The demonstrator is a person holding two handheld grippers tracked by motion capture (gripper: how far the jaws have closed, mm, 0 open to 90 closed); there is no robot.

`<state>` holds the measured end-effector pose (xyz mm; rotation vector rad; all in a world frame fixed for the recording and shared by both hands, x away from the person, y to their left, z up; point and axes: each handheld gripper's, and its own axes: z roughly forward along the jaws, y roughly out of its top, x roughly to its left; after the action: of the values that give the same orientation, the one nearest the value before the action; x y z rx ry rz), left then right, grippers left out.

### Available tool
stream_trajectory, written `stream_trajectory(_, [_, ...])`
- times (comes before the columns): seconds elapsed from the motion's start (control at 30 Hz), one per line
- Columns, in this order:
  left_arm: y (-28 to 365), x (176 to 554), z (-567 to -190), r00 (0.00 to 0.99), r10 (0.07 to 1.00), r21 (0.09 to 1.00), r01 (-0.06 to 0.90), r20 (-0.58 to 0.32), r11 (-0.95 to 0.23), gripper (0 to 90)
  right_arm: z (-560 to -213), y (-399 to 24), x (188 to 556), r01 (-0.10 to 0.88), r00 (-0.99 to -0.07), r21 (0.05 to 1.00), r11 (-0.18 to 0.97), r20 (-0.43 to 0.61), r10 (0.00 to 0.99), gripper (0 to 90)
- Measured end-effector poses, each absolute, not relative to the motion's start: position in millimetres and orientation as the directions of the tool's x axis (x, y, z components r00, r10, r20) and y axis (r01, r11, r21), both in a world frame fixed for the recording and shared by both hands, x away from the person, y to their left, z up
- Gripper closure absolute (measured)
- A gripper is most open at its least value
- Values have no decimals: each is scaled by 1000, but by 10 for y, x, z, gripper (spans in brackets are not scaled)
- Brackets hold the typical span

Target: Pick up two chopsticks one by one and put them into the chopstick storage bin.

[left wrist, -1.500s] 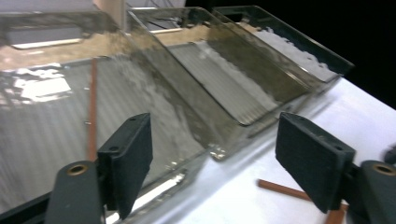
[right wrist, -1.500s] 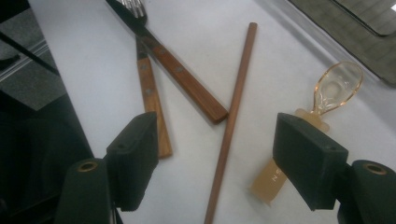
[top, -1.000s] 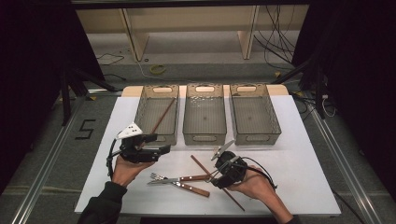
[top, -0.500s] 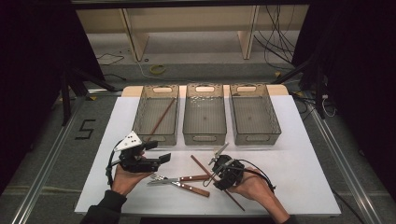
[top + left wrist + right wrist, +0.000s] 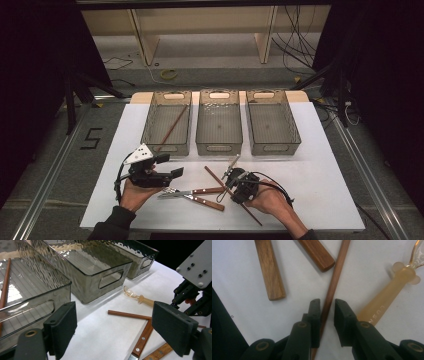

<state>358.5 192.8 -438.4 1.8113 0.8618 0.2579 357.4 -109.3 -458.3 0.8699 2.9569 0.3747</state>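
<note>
A brown chopstick [image 5: 212,176] lies slantwise on the white table, crossing two wooden-handled pieces of cutlery [image 5: 192,191]. My right gripper [image 5: 234,184] points down at it. In the right gripper view its jaws [image 5: 327,303] straddle the chopstick [image 5: 337,272] with a narrow gap, resting low over the table. An amber-handled spoon [image 5: 382,302] lies just beside the right jaw. My left gripper [image 5: 170,166] hovers wide open to the left of the cutlery, holding nothing [image 5: 117,327]. A second chopstick [image 5: 172,127] lies in the left bin [image 5: 150,125].
Three smoky clear bins stand in a row at the back: left, middle [image 5: 200,130] and right [image 5: 295,130]. Two wooden handles [image 5: 270,272] lie just beyond the right gripper's jaws. The left gripper view looks across the chopstick [image 5: 130,315] and spoon [image 5: 137,297] toward the other gripper [image 5: 195,290].
Both hands have drawn slightly toward the near edge. The right gripper has settled lower over the chopstick; the left gripper has dropped a little and stays open.
</note>
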Motion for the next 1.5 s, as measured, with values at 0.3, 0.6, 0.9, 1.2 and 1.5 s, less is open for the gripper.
stream_trajectory(0.3, [1929, 3581, -4385, 715, 664, 883, 433, -216, -179, 200, -4577, -1049, 3575, 513, -852, 215, 831, 6, 524, 806])
stream_trajectory(0.6, [1926, 3578, -4385, 720, 660, 882, 434, -214, -186, 200, -4575, -1027, 3597, 517, -850, 193, 834, 1, 527, 843])
stream_trajectory(0.9, [1906, 3582, -4400, 729, 651, 878, 434, -210, -203, 200, -4553, -1040, 3602, 514, -851, 215, 830, 3, 526, 848])
stream_trajectory(1.2, [1858, 3579, -4408, 747, 635, 873, 429, -197, -234, 202, -4430, -1075, 3596, 483, -866, 243, 841, -10, 500, 850])
stream_trajectory(1.5, [1861, 3592, -4423, 751, 630, 867, 434, -199, -244, 204, -4410, -1088, 3601, 475, -869, 261, 841, -10, 494, 852])
